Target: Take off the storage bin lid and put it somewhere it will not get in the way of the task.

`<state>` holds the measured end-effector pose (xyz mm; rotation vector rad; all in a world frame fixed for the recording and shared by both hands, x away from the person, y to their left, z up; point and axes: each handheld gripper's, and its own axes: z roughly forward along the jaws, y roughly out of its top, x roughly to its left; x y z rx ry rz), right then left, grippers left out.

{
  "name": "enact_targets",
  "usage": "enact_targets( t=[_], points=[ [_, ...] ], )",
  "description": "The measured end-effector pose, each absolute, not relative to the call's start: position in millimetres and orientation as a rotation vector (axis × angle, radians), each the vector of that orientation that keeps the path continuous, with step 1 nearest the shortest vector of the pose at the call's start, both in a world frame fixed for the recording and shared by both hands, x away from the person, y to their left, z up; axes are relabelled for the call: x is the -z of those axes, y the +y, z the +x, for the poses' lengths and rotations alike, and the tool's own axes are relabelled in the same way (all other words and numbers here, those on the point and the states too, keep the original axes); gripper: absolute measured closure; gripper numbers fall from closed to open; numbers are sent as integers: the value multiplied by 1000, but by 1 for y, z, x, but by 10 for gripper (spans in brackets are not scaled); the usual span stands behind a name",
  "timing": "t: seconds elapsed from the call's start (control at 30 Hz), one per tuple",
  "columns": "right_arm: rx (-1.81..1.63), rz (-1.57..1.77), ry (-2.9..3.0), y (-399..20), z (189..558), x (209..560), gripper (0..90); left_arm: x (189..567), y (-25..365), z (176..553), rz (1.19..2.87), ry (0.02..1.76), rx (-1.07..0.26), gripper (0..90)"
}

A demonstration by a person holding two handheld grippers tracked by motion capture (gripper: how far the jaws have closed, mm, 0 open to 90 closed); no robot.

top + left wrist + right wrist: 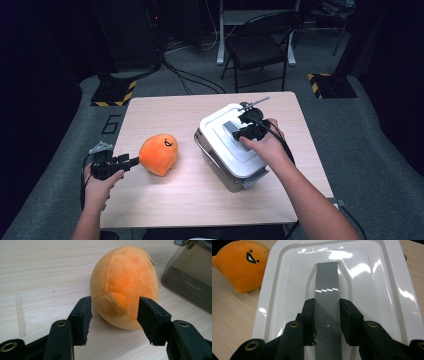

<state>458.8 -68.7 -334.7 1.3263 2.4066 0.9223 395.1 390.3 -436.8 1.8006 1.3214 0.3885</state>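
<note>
My right gripper (326, 315) clamps the grey flat handle (327, 290) of the white glossy plastic lid (227, 137), which sits on the clear storage box at right. The handle runs near to far. My left gripper (113, 317), jaws apart, straddles the round orange plush toy (125, 285) at near left.

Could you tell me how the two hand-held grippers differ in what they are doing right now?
The left hand-held gripper is open, its jaws flanking the orange plush toy without pinching it. The right hand-held gripper is shut on the grey handle of the white lid. Both have black jaws.
</note>
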Motion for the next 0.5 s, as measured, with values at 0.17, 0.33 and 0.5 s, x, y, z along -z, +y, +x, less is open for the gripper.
enact_targets(
  t=[0.17, 0.33, 0.5],
  points=[
    [-927, 1347, 2387, -75, 462, 331, 665, 437, 391, 395, 1800, 1325, -389, 448],
    [-908, 1356, 2371, -84, 464, 329, 665, 437, 391, 395, 1798, 1325, -390, 448],
    [-895, 1382, 2349, -93, 466, 327, 665, 436, 393, 395, 1798, 1329, -392, 448]
  ],
)
